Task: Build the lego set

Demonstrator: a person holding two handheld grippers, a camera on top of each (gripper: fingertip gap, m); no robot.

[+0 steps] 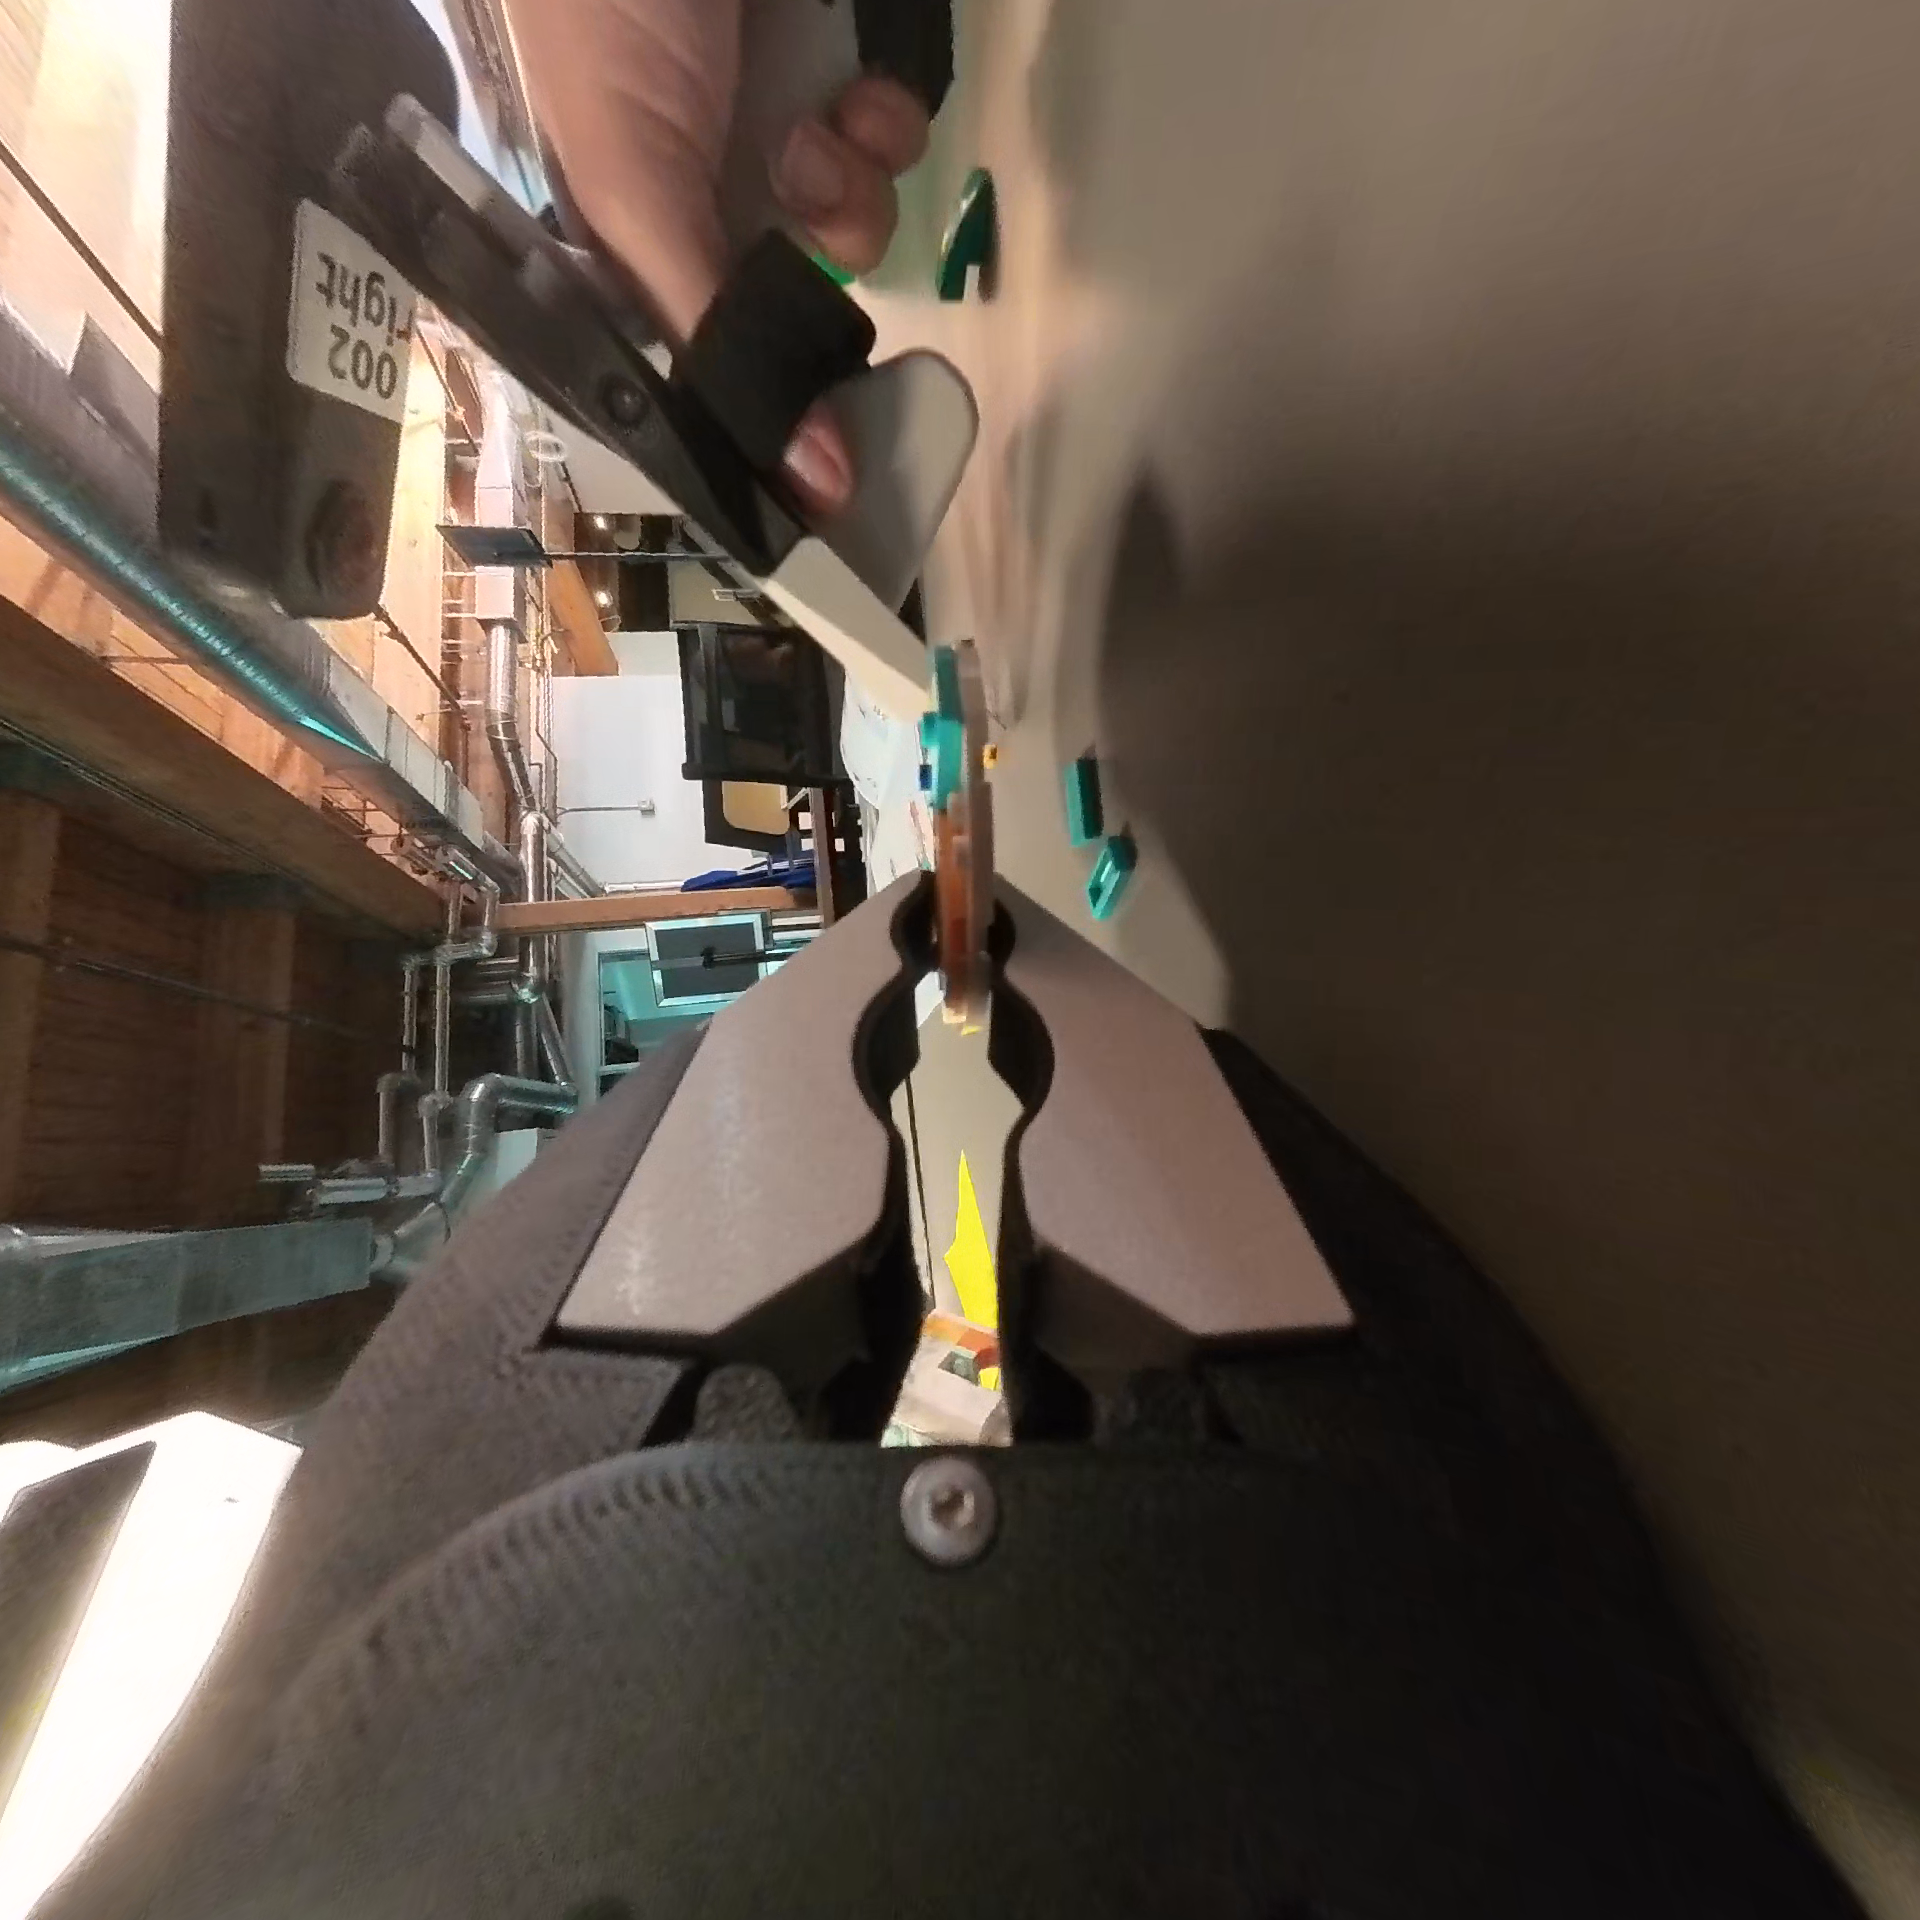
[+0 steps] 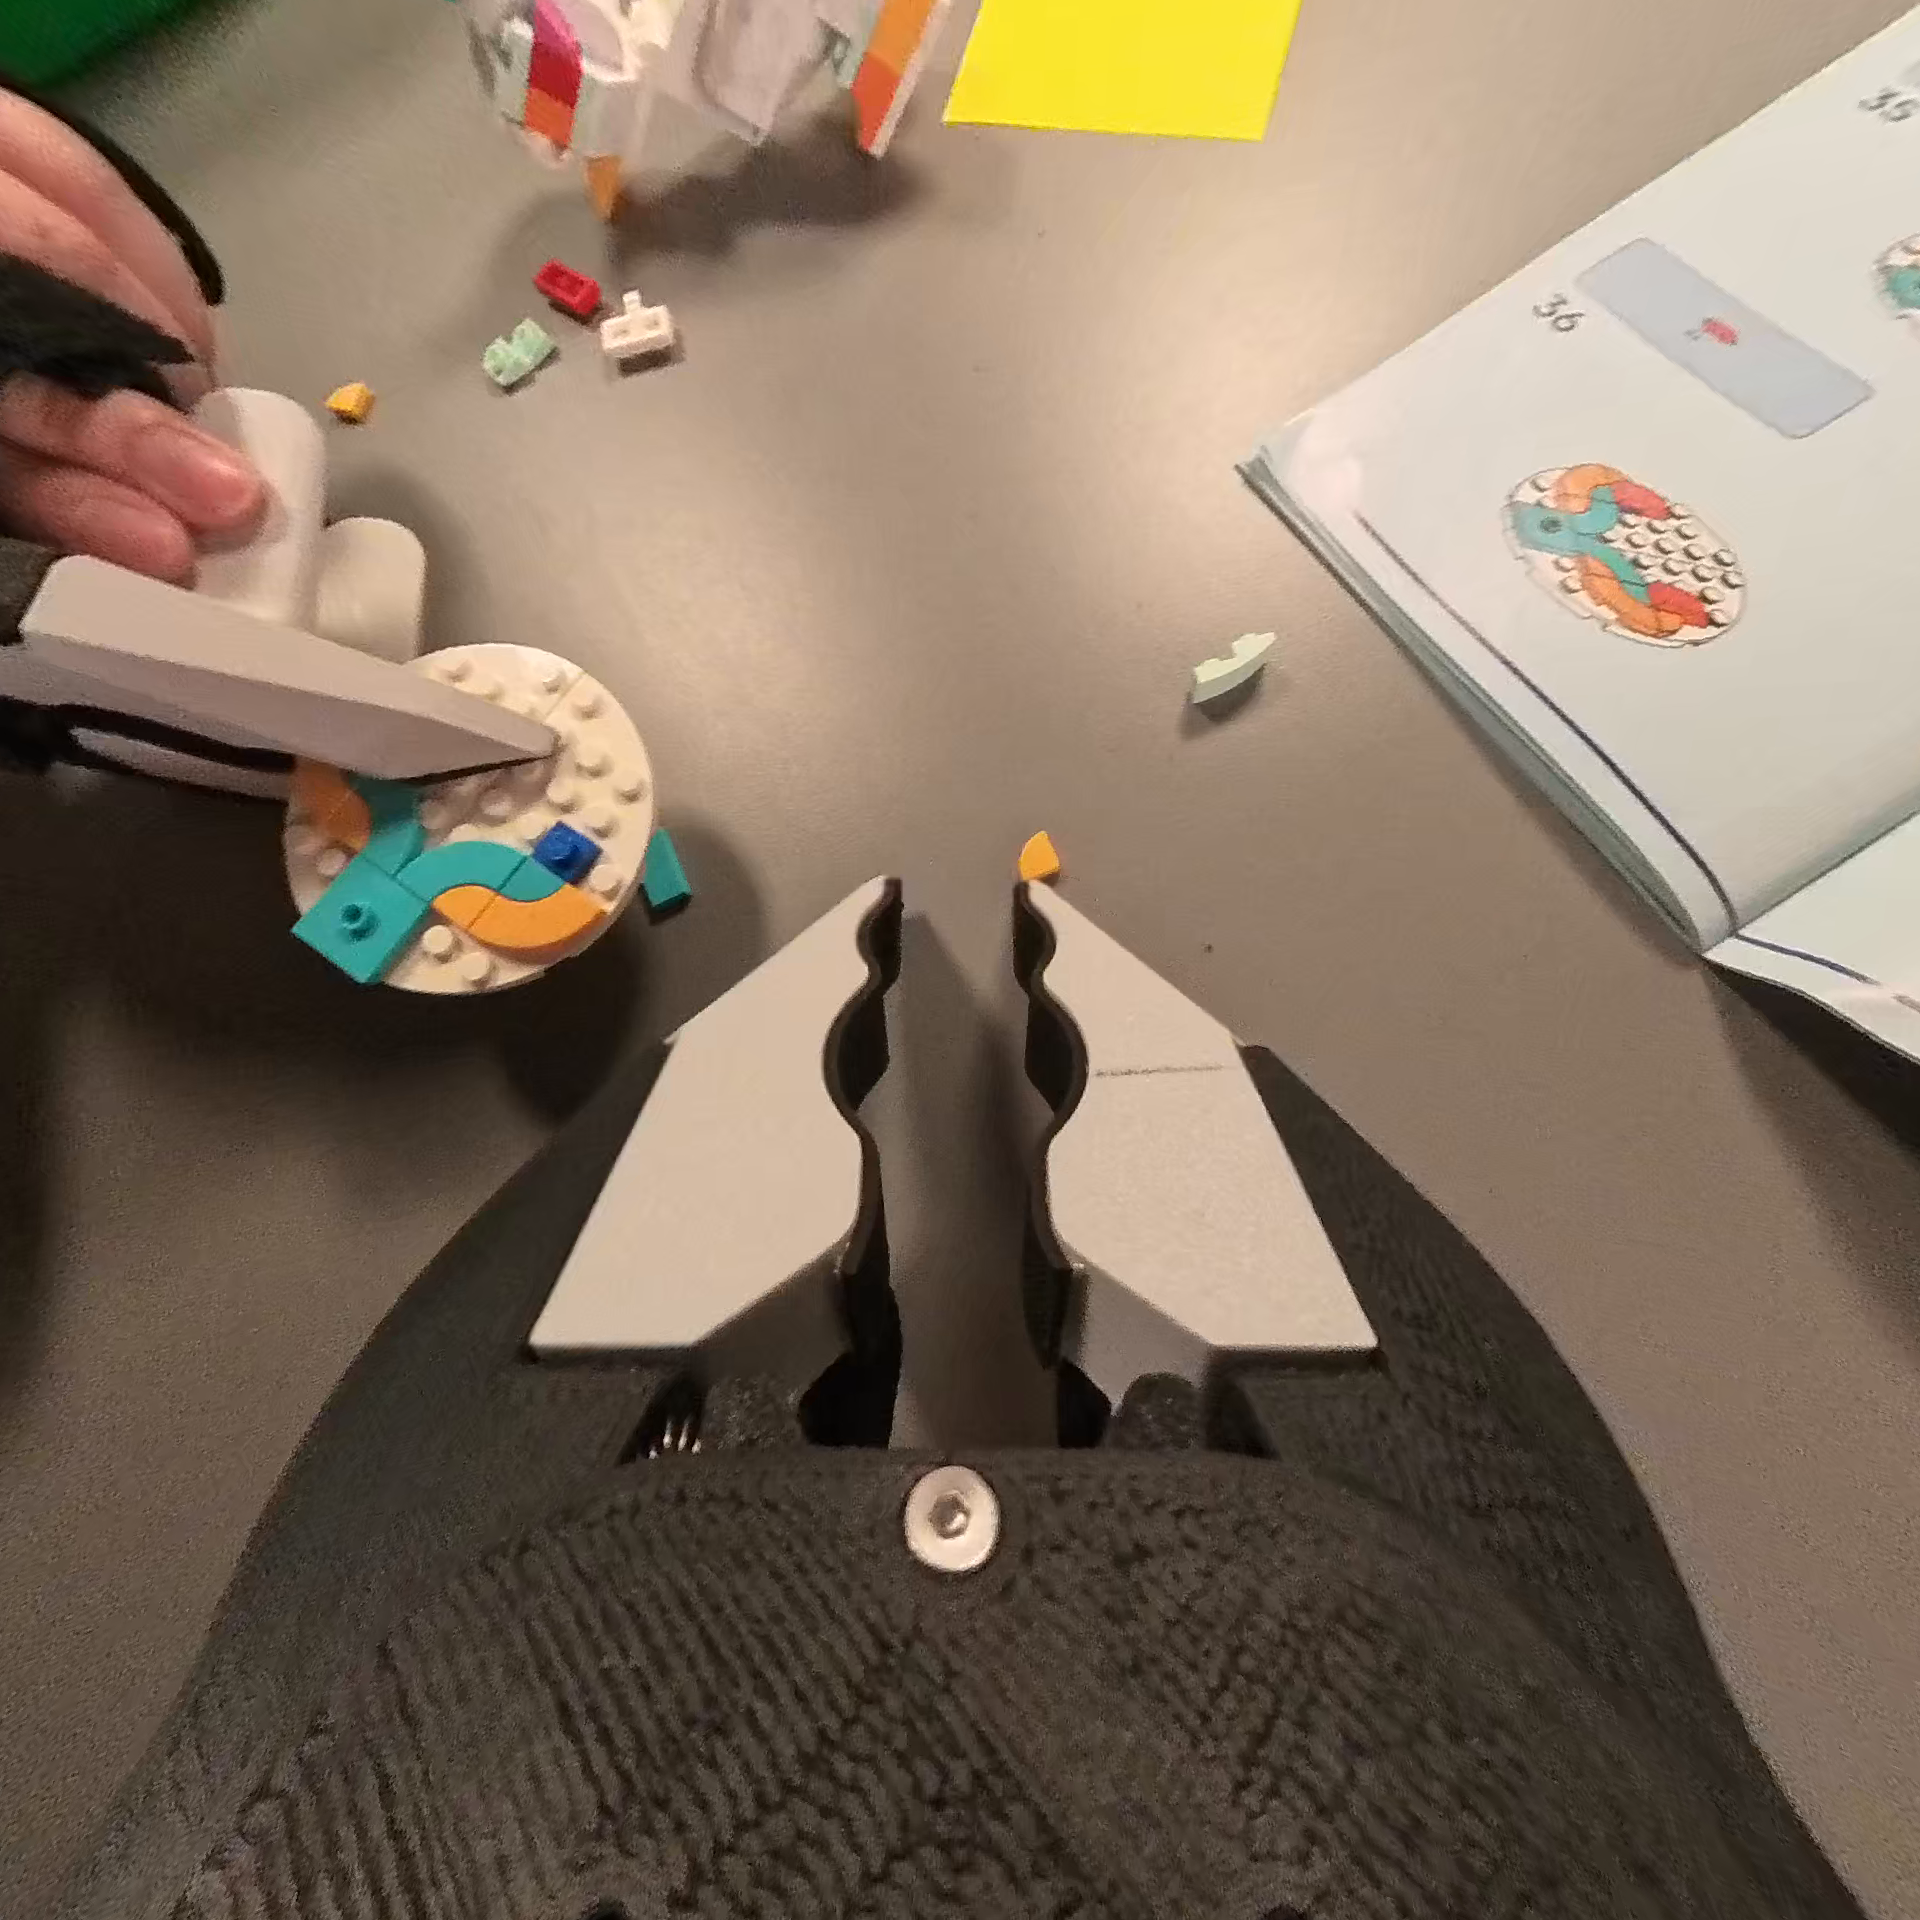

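Gripping the round white plate [image 2: 582,748] by its edge, the left gripper [image 1: 951,914] holds the plate tilted just above the grey desk [image 2: 935,520], with its jaws closed on the rim. On the plate there are already curved teal and orange tiles [image 2: 488,883] and one small blue piece [image 2: 566,847]. The right gripper [image 2: 956,894] hangs near the desk with its jaws apart and nothing between them, and a small orange quarter tile [image 2: 1039,854] lies just beside its right fingertip. The open instruction booklet [image 2: 1621,499] lies to the right, well apart from the plate. Loose pieces lie further away: a red brick [image 2: 566,286], a white brick [image 2: 636,327], a pale green piece [image 2: 516,355] and a pale curved piece [image 2: 1233,670]. I judge that the step in hand is to pick up the next small tile. To do this well, the right jaws should come down straight on both sides of the tile and close slowly, because such a flat piece can slip away easily. The left gripper should keep the plate steady and turn the free studs toward the right gripper, so the tile can be pressed down flat.
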